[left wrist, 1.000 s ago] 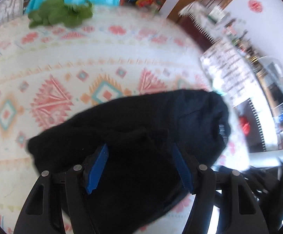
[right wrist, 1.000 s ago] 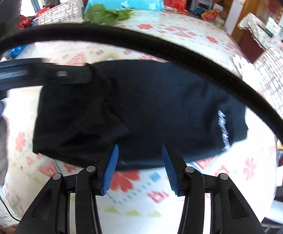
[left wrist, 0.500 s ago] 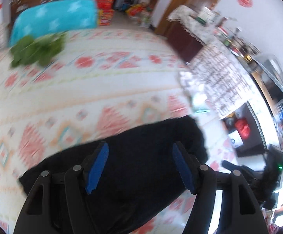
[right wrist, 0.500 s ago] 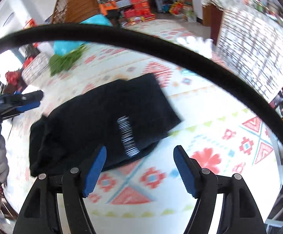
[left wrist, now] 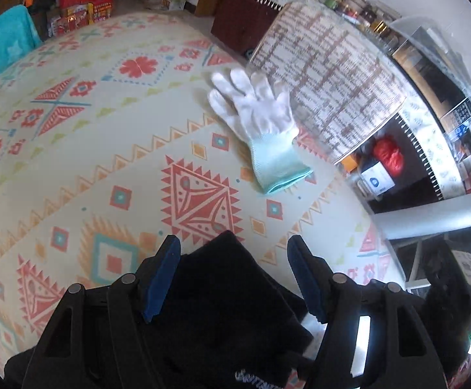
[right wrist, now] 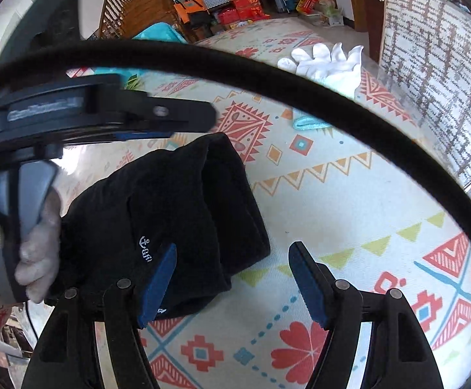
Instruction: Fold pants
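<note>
Left gripper [left wrist: 233,261]: fingers spread, nothing pinched, hovering above the folded black fabric pants [left wrist: 222,311] at lower centre of its frame. Right gripper [right wrist: 232,272]: fingers likewise spread and empty; the pants [right wrist: 177,214] lie left of centre on the cream patterned table covering [right wrist: 348,214]. A white knitted glove with pale green cuff [left wrist: 258,120] lies flat beyond, upper centre. No containers discernible on the surface.
</note>
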`<state>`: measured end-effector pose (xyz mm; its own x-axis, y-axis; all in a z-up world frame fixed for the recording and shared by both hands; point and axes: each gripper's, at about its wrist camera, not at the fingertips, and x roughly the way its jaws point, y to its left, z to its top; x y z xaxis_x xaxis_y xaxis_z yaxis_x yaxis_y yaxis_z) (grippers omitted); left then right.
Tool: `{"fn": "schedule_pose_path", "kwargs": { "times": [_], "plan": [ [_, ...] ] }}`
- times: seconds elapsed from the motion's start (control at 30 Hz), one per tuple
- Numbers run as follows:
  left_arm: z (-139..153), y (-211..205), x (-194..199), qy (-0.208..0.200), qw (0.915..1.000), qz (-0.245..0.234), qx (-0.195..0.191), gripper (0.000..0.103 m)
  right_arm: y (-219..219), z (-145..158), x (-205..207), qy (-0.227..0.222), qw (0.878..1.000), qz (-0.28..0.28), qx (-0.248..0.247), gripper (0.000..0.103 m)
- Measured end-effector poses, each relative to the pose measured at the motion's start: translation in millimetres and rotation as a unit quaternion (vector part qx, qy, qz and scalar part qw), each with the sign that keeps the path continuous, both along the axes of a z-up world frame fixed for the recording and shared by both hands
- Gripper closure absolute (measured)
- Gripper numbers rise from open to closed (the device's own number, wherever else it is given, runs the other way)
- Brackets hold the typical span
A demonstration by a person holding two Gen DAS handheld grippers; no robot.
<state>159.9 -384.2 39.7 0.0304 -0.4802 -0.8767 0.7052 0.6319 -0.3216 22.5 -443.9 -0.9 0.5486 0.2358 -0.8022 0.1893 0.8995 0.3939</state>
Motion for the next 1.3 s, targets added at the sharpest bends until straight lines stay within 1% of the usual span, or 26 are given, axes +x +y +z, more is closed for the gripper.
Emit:
{"fn": "schedule_pose_path", "kwargs": {
  "times": [0.07, 0.23, 0.3, 0.33, 0.37, 0.4, 0.43, 0.47, 0.5, 0.53, 0.57, 0.63, 0.73, 0.8, 0.83, 0.97, 1.03, 1.1, 1.13, 1.17, 1.2, 1.23, 1.27, 1.3],
  "plan": [
    [-10.5, -5.5, 0.3, 0.005, 0.9999, -0.004, 0.014, 0.035, 1.1, -3.8, 1.8, -0.004, 1.0, 0.003, 0.004, 0.027],
    [-19.9, -11.1, 0.7, 0.006, 0.9992, 0.001, 0.038, 0.036, 3.5, -7.2, 5.4, -0.024, 1.0, 0.004, 0.019, 0.027],
    [-21.3, -13.9, -2.1, -0.006, 0.9982, -0.004, 0.06, 0.056, 5.2, -6.3, 7.0, -0.03, 0.999, 0.001, 0.025, 0.026],
    [-22.0, -14.1, -2.6, -0.006, 0.9978, -0.007, 0.065, 0.074, 6.6, -6.9, 7.9, -0.032, 0.999, 0.0, 0.028, 0.026],
    [-21.0, -11.9, -2.2, 0.002, 0.9981, -0.008, 0.062, 0.079, 7.1, -6.3, 9.5, -0.031, 0.999, 0.001, 0.033, 0.028],
    [-18.2, -9.5, -1.3, 0.008, 0.9985, -0.006, 0.054, 0.08, 7.6, -6.9, 10.8, -0.028, 0.999, 0.001, 0.039, 0.032],
    [-14.6, -8.0, -1.0, 0.011, 0.9987, -0.005, 0.049, 0.083, 7.2, -9.0, 12.7, -0.021, 0.998, 0.003, 0.051, 0.049],
    [-10.1, -5.5, -1.5, 0.012, 0.999, -0.003, 0.043, 0.084, 4.9, -10.7, 13.5, -0.016, 0.998, 0.0, 0.066, 0.055],
    [-4.5, -2.6, -2.9, 0.012, 0.9992, -0.001, 0.037, 0.084, 3.0, -10.8, 13.6, -0.014, 0.997, -0.001, 0.074, 0.058],
    [2.1, 0.6, -5.3, 0.012, 0.9995, -0.001, 0.03, 0.085, 0.4, -9.6, 13.4, -0.012, 0.996, -0.004, 0.083, 0.069],
    [6.4, 1.4, -7.3, 0.012, 0.9996, -0.002, 0.025, 0.085, -2.0, -7.0, 12.9, -0.011, 0.995, -0.006, 0.094, 0.075],
    [20.5, 7.7, -13.5, 0.005, 0.9999, -0.005, 0.011, 0.085, -5.3, 1.6, 10.2, -0.017, 0.994, -0.009, 0.111, 0.08],
    [45.2, 25.7, -20.9, 0.006, 0.9997, -0.005, -0.021, 0.087, 0.5, 17.3, 4.9, -0.025, 0.993, -0.002, 0.114, 0.086],
    [59.8, 41.0, -23.3, 0.012, 0.9988, -0.004, -0.047, 0.099, 11.2, 29.7, 0.0, -0.031, 0.993, 0.005, 0.112, 0.087],
    [69.6, 53.3, -24.6, 0.018, 0.9976, -0.002, -0.067, 0.103, 18.8, 36.9, -2.2, -0.034, 0.993, 0.01, 0.11, 0.088],
    [98.9, 96.6, -31.6, 0.014, 0.9929, 0.001, -0.118, 0.103, 57.8, 63.2, -6.2, -0.046, 0.994, 0.028, 0.098, 0.09],
    [103.4, 114.5, -33.7, 0.01, 0.9924, 0.007, -0.122, 0.103, 82.2, 73.4, -6.8, -0.046, 0.995, 0.04, 0.077, 0.09],
    [103.0, 131.7, -34.6, -0.005, 0.9933, 0.016, -0.114, 0.102, 98.2, 79.2, -6.8, -0.043, 0.998, 0.032, 0.04, 0.09],
    [100.2, 137.4, -33.4, -0.005, 0.9934, 0.02, -0.113, 0.099, 102.9, 80.0, -7.5, -0.041, 0.998, 0.027, 0.031, 0.09],
    [95.4, 140.8, -31.6, 0.0, 0.9937, 0.021, -0.11, 0.087, 105.5, 78.4, -8.8, -0.035, 0.999, 0.024, 0.026, 0.09],
    [90.3, 142.8, -29.8, 0.003, 0.9939, 0.025, -0.108, 0.08, 106.8, 77.2, -9.3, -0.03, 0.999, 0.021, 0.022, 0.09],
    [86.2, 143.3, -28.7, 0.002, 0.9939, 0.03, -0.106, 0.064, 109.3, 75.2, -9.8, -0.025, 0.999, 0.02, 0.017, 0.09],
    [82.3, 142.4, -27.9, 0.002, 0.9937, 0.034, -0.107, 0.057, 110.0, 74.9, -8.2, -0.023, 1.0, 0.017, 0.013, 0.09],
    [79.5, 140.0, -27.2, 0.005, 0.9935, 0.033, -0.109, 0.057, 110.6, 73.6, -8.7, -0.021, 1.0, 0.015, 0.008, 0.09]
  ]
}}
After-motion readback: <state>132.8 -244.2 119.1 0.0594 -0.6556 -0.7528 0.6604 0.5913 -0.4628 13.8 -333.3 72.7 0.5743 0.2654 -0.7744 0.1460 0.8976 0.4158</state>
